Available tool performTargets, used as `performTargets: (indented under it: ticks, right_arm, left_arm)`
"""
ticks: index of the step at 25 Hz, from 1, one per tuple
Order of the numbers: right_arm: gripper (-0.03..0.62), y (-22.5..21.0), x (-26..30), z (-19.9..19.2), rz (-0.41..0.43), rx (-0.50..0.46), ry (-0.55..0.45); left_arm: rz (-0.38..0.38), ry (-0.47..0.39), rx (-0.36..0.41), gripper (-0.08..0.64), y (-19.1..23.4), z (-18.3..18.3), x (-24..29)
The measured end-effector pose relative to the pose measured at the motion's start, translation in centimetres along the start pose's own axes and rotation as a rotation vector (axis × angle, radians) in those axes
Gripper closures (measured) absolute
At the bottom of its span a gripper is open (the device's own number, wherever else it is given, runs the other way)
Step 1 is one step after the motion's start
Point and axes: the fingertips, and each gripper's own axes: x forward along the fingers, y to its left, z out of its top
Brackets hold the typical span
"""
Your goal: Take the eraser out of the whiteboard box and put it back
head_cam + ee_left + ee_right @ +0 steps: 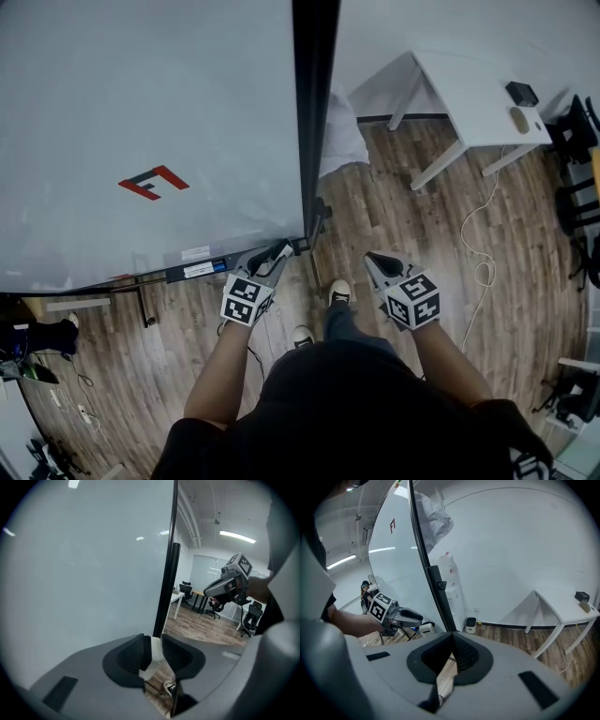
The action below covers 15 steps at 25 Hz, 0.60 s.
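The whiteboard (pixel 141 112) fills the left of the head view, and its dark tray box (pixel 202 270) runs along the bottom edge. My left gripper (pixel 274 257) is at the tray's right end, by the board's black frame post (pixel 314 112). The white eraser (pixel 153 657) sits between its pads, resting against the left pad with a thin gap to the right one. The left gripper (pixel 157 641) is open. My right gripper (pixel 377 264) hangs apart to the right over the wood floor, shut and empty, its pads meeting at the tip (pixel 452 638). The right gripper view shows the left gripper (pixel 412 617) from the side.
A white table (pixel 469 84) with a small black object (pixel 521 93) stands at the back right. A white cable (pixel 483 244) trails over the floor, and office chairs (pixel 577 131) line the right edge. The person's shoes (pixel 339 292) are below the grippers.
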Motion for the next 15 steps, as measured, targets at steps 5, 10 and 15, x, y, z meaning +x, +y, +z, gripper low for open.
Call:
performTargets:
  ticks: [5,10,15]
  right_arm:
    - [0.598,-0.2,0.4,0.0,0.006,-0.001,0.007]
    - [0.597,-0.4,0.3,0.0,0.005,0.002,0.011]
    - [0.597,-0.6,0.3,-0.3,0.004,0.002,0.017]
  left_arm:
    - [-0.012,0.029,0.012,0.403,0.0,-0.4,1.1]
    - [-0.022,0.059,0.023,0.383,0.1,-1.0,2.0]
    - [-0.023,0.073,0.021,0.38,0.2,-1.4,2.6]
